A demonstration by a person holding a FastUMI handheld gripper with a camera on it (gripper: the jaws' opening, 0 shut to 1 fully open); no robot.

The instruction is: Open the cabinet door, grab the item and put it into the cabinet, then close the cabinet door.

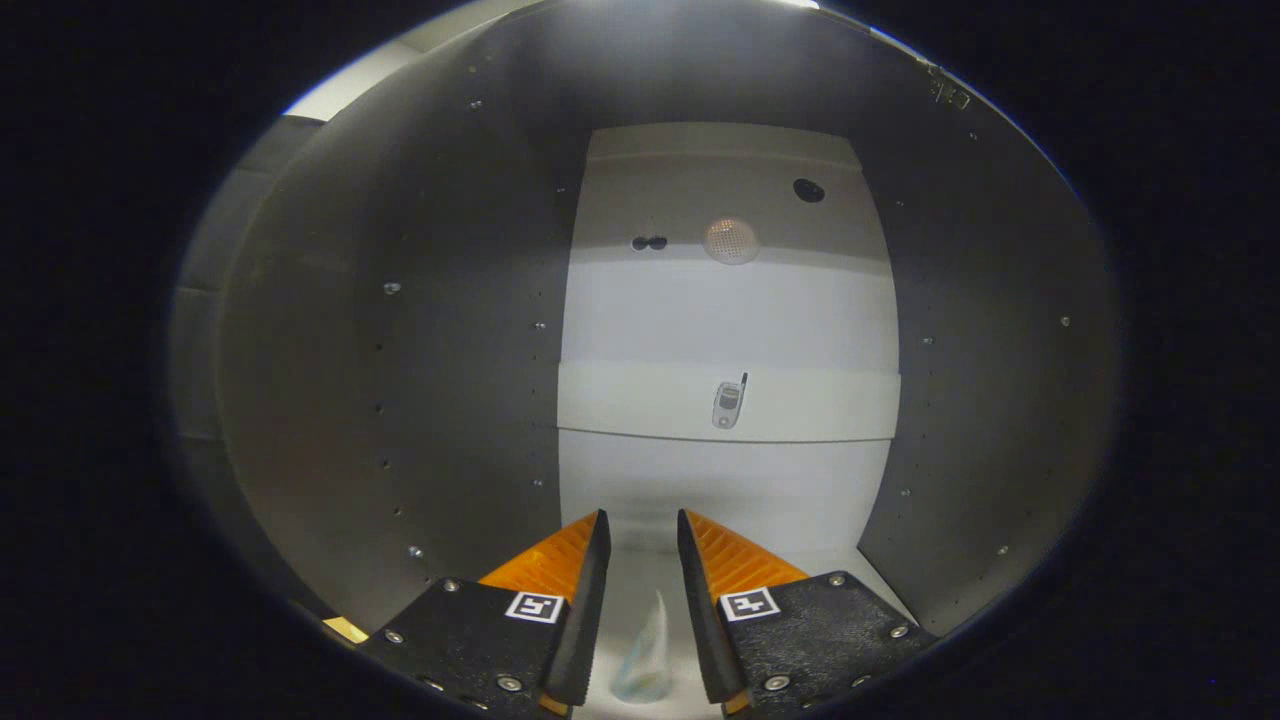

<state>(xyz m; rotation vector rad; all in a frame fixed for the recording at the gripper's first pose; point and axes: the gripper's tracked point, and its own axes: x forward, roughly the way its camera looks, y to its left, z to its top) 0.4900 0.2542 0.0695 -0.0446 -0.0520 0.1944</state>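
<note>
The gripper [642, 530] reaches inside the cabinet [450, 330], its fingers narrow but apart. A pale, translucent item [642, 655] lies on the cabinet floor between them; I cannot tell if they touch it. If it clings to a finger on the way out, it could be dragged from the cabinet.

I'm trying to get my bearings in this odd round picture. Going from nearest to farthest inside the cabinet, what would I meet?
Pale translucent item lying between the tool's slightly parted fingers → small flip phone on the white shelf → round mesh disc on the back wall.
</note>
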